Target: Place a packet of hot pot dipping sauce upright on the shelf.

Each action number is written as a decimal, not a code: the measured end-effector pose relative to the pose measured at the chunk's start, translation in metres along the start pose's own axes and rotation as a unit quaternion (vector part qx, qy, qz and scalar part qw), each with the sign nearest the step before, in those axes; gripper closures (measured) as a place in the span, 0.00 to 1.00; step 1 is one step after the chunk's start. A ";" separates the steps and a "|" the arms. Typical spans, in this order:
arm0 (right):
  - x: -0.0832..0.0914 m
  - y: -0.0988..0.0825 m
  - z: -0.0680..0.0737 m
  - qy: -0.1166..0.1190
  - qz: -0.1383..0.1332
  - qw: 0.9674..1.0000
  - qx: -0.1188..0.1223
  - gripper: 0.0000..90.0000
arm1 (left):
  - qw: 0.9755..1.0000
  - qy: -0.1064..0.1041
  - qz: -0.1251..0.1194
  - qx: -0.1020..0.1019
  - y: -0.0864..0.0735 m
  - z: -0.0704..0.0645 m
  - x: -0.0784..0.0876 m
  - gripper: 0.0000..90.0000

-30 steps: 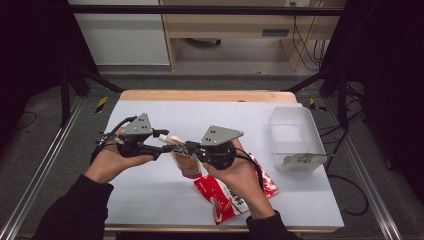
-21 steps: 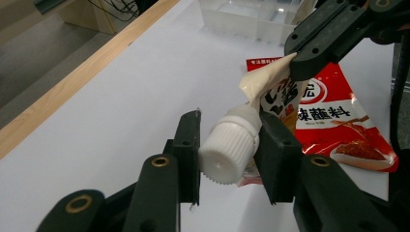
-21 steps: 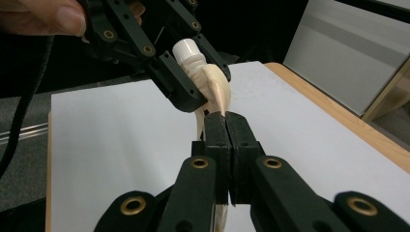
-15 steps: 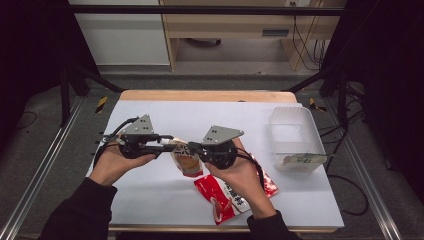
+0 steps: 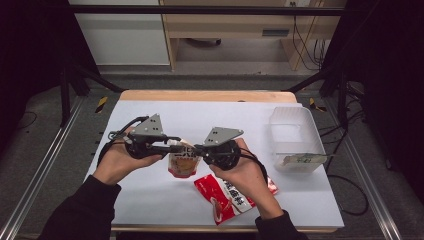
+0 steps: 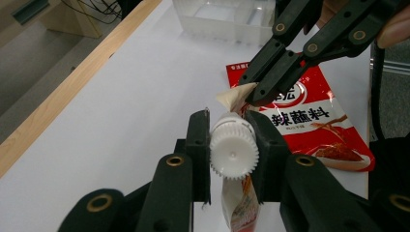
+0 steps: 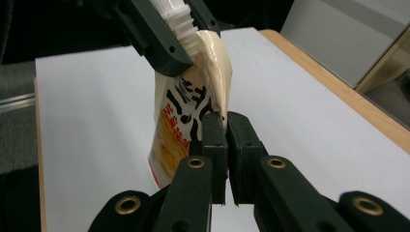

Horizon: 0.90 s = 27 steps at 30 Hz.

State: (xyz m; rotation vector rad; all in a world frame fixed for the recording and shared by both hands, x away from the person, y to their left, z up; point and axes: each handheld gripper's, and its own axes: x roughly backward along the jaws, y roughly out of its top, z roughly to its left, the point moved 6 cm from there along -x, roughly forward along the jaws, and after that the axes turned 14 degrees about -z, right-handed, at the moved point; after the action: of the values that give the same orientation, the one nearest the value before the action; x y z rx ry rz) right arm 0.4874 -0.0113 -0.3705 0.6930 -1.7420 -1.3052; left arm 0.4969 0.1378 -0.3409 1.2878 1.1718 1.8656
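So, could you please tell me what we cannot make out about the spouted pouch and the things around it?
- White ribbed screw cap: whether it has turned; the left gripper clamps its sides.
- Orange-printed spouted pouch: its lower end, cut off by the left gripper view's edge; the right gripper pinches its edge.
- Clear plastic bin, high view: the label is too small.
- Red sauce sachet: partly under the right forearm.

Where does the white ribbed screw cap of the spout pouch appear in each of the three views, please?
High view: the white cap sits left of centre, at the left gripper tips, above the pouch.
Left gripper view: low centre, clamped between that gripper's two black jaws.
Right gripper view: top centre, gripped by the other gripper's jaws.
Shared landmark: the right gripper pinching the pouch's top corner beside the cap.
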 end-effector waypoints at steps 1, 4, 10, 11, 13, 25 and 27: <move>0.000 0.000 0.000 0.001 0.007 1.000 0.002 0.97 | 1.000 0.000 0.001 0.001 0.000 -0.001 -0.001 0.81; 0.001 0.000 -0.003 0.002 0.026 1.000 0.009 0.97 | 1.000 -0.002 0.006 -0.005 0.002 -0.001 -0.004 0.81; 0.003 0.001 -0.006 0.003 0.047 0.999 0.018 0.95 | 1.000 -0.007 0.010 -0.011 0.003 -0.003 -0.007 0.81; 0.003 0.001 -0.006 0.003 0.047 0.999 0.018 0.95 | 1.000 -0.007 0.010 -0.011 0.003 -0.003 -0.007 0.81; 0.004 0.001 -0.007 0.004 0.057 0.998 0.023 0.91 | 1.000 -0.008 0.010 -0.013 0.004 -0.004 -0.007 0.81; -0.001 0.013 -0.017 0.005 0.118 0.988 0.095 0.45 | 0.999 -0.012 0.027 -0.029 0.002 -0.003 -0.004 0.81; -0.003 0.015 -0.017 0.011 0.117 0.988 0.098 0.44 | 0.999 -0.013 0.026 -0.029 0.002 -0.003 -0.004 0.81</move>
State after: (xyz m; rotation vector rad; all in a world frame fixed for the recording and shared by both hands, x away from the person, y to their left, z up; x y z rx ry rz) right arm 0.5038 -0.0128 -0.3555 0.5883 -1.8865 -0.9734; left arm 0.4954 0.1328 -0.3415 1.3179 1.0738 1.9006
